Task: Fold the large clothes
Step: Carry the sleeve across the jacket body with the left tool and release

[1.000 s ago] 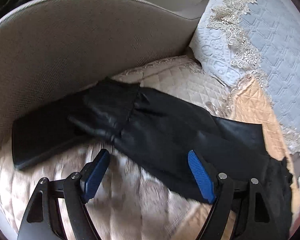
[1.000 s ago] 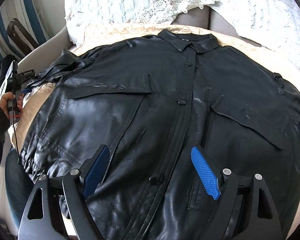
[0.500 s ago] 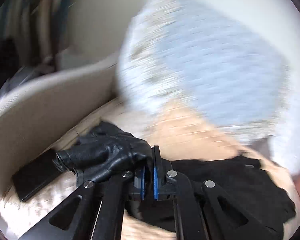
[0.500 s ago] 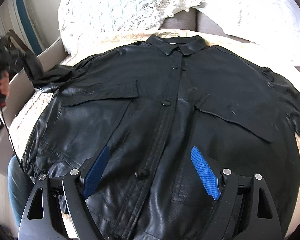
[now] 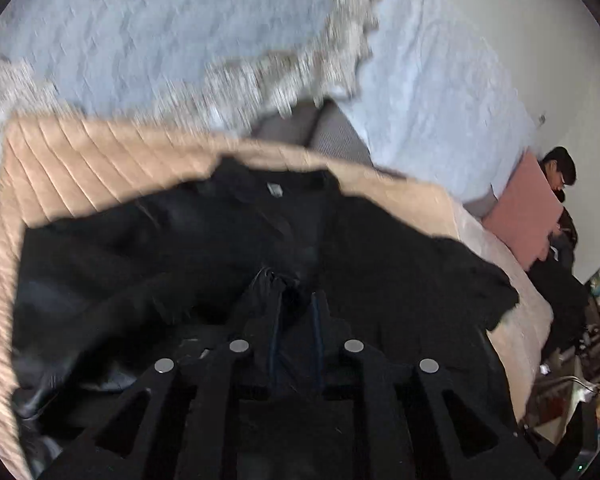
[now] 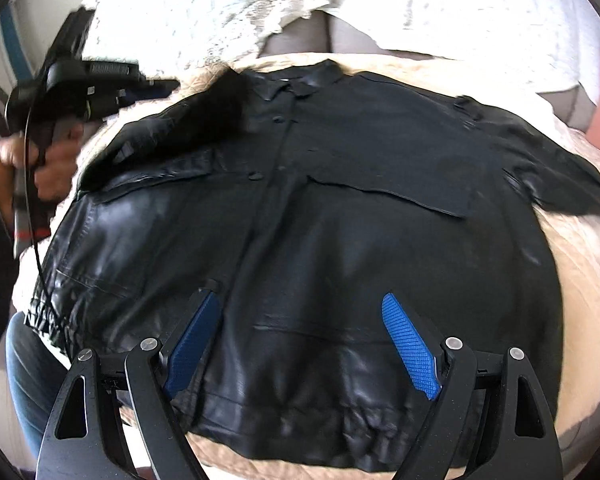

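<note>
A black leather jacket [image 6: 340, 208] lies front up on a beige quilted sofa cover [image 6: 580, 264], collar at the far side. My left gripper [image 5: 296, 300] is shut on the jacket's left sleeve [image 5: 272, 280] and holds it over the chest; it also shows in the right wrist view [image 6: 100, 76], with the sleeve [image 6: 220, 104] swung across the shoulder. My right gripper [image 6: 304, 336] is open and empty, hovering above the jacket's lower front near the hem.
Pale blue lace-edged covers [image 5: 180, 40] drape the sofa back. A pink cushion [image 5: 528, 204] and a seated person [image 5: 560, 168] are at the far right. The operator's leg in jeans [image 6: 28, 368] is at the left edge.
My left gripper closed on the sleeve cuff, lifted it off the sofa arm side and swung it right over the jacket body. My right gripper stayed open, drifting slightly.
</note>
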`<action>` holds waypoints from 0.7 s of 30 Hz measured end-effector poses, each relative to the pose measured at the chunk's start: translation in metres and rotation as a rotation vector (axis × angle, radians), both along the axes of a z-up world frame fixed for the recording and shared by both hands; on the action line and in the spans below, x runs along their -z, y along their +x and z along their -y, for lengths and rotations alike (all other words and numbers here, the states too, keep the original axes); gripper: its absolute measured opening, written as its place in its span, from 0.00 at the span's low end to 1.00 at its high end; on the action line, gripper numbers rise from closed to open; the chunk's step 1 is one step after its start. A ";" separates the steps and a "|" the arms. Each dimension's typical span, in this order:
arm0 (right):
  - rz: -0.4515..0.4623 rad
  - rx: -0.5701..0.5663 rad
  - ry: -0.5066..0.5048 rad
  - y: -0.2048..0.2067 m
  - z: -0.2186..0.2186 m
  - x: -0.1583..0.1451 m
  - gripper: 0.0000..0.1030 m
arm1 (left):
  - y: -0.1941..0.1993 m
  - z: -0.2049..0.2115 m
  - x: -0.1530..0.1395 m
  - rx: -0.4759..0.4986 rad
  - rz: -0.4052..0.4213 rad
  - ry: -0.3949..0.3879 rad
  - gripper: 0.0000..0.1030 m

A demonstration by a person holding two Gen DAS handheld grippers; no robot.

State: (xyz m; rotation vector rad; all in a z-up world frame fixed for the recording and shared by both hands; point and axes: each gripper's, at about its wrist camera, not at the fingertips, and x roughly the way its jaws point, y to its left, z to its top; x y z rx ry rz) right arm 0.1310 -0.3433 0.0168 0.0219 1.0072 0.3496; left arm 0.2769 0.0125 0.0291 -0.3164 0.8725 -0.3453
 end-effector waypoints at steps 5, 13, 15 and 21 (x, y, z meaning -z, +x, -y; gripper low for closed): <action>-0.011 0.025 0.023 0.005 0.009 0.002 0.82 | -0.046 -0.012 -0.018 0.047 0.066 -0.049 0.37; -0.036 0.013 0.182 0.045 -0.021 0.001 0.82 | -0.044 -0.124 0.034 -0.283 -0.028 0.164 0.45; -0.061 0.014 0.213 0.065 -0.034 0.005 0.82 | -0.041 -0.139 0.064 -0.318 -0.119 0.156 0.45; -0.153 0.017 0.297 0.136 -0.070 0.030 0.74 | -0.043 -0.129 0.083 -0.328 -0.085 0.182 0.46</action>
